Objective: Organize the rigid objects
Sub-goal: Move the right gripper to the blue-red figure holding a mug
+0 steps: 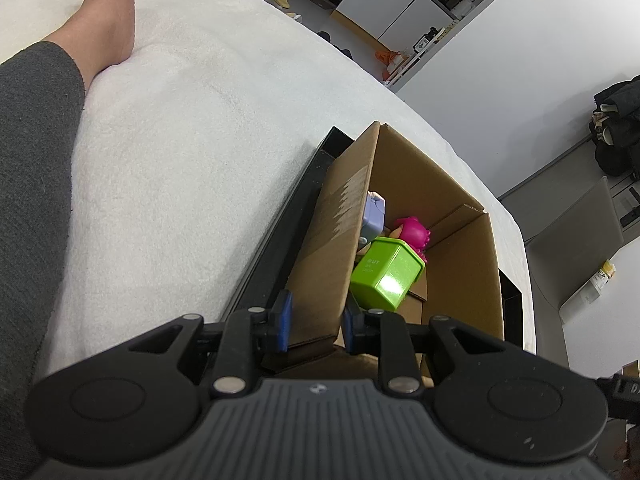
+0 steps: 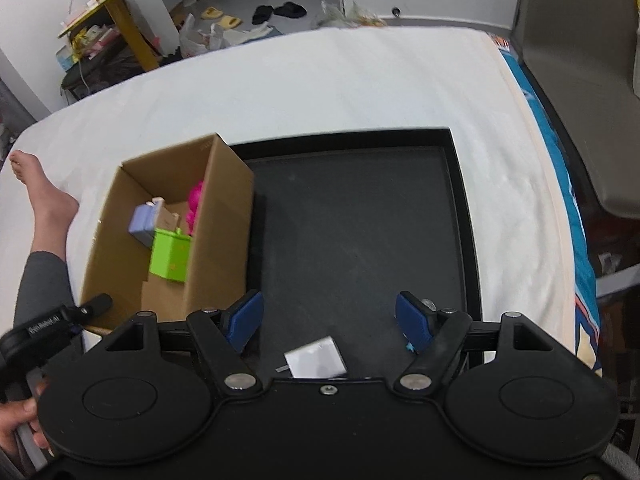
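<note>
The small white box point(image 2: 316, 356) is lying flat on the black tray point(image 2: 460, 208), just below the right gripper point(image 2: 330, 322), whose jaws are standing wide apart and empty; it is looking light, stiff and smooth-faced, so pinching its two opposite side edges is seeming safest. The left gripper point(image 1: 314, 322) is clamping the near wall of the cardboard box point(image 1: 332, 240); the green container point(image 1: 386, 272) is sitting inside.

"uy" on green box point(image 1: 386, 272).
</note>
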A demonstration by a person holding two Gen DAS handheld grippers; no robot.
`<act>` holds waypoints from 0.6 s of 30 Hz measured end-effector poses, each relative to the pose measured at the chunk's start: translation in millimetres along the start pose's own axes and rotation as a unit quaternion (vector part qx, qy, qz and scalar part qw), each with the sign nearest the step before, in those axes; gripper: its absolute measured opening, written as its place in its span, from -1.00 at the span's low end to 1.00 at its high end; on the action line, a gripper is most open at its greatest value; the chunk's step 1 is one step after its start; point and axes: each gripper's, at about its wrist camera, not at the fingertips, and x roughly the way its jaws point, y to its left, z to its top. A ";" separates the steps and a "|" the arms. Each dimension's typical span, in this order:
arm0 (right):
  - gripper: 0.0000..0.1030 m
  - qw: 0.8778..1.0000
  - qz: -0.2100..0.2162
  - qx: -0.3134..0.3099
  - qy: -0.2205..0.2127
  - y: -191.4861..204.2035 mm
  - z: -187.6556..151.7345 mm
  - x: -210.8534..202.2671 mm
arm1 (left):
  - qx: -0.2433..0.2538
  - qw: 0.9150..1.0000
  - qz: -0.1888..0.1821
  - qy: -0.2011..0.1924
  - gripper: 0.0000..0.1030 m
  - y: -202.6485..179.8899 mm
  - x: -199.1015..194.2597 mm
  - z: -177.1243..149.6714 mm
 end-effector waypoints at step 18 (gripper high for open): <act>0.12 0.993 -0.027 -0.077 0.091 -24.8 -9.7 40.4 | 0.000 1.000 0.000 0.000 -0.54 0.0 0.0 0.0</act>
